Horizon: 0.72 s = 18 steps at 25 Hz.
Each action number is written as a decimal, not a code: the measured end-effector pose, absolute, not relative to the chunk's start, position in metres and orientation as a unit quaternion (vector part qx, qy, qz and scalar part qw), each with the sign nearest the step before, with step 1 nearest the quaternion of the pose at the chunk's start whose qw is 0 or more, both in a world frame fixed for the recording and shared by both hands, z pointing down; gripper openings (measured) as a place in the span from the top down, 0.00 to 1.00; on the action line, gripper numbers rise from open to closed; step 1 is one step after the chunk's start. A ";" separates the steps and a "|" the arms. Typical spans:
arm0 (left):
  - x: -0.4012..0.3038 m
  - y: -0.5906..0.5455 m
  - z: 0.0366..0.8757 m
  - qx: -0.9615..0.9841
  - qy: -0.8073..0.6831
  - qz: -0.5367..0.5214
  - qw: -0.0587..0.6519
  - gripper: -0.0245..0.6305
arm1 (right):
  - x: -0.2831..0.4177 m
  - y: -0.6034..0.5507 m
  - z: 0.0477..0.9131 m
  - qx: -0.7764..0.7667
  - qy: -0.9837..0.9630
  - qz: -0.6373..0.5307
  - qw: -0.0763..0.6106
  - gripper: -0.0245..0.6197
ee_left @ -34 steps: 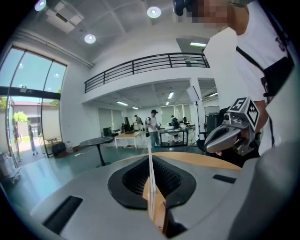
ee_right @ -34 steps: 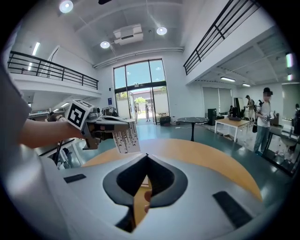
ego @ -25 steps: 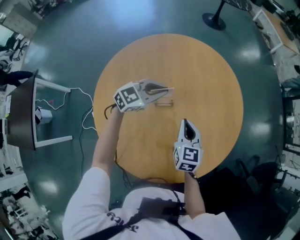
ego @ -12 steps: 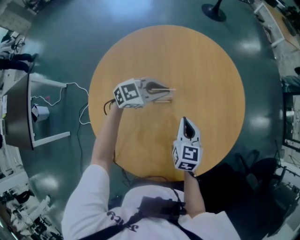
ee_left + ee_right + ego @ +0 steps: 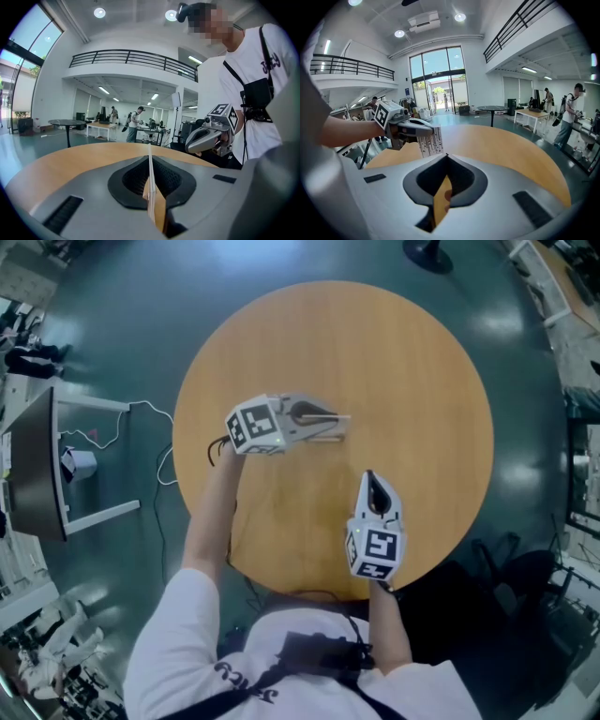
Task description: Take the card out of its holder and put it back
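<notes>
Card (image 5: 430,139) pinched tight in left gripper (image 5: 150,161) (right gripper (image 5: 446,159) closed, empty).

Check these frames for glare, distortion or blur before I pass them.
Head view: strong fisheye bend, sharp, lamp reflections on the floor, table evenly lit. Left gripper view: dark corners, bright window at left, card edge-on but crisp. Right gripper view: curved railing, glass front bright, no motion blur.

White short-sleeved T-shirt (image 5: 187,652), black chest pouch (image 5: 314,655) — grey left gripper (image 5: 339,422) and right gripper (image 5: 370,477), black-and-white marker cubes (image 5: 255,427).
</notes>
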<state>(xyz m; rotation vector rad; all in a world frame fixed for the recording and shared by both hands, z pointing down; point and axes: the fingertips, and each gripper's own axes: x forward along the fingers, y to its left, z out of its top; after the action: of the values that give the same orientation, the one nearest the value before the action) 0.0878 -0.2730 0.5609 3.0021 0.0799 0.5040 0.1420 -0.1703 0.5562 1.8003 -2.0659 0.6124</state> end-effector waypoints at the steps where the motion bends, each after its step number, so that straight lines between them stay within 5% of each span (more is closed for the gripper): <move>1: 0.087 -0.274 0.561 0.985 0.026 0.163 0.052 0.93 | 0.141 -0.171 0.557 0.632 -0.726 0.215 0.167 0.93; 18: 0.077 -0.281 0.559 0.986 0.036 0.142 0.073 0.93 | 0.136 -0.170 0.563 0.629 -0.722 0.229 0.175 0.93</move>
<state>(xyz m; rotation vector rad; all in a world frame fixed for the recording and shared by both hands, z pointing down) 0.0767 -0.2806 0.5586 2.9626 0.1091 0.4271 0.1361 -0.1702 0.5628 1.7812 -2.0455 0.6483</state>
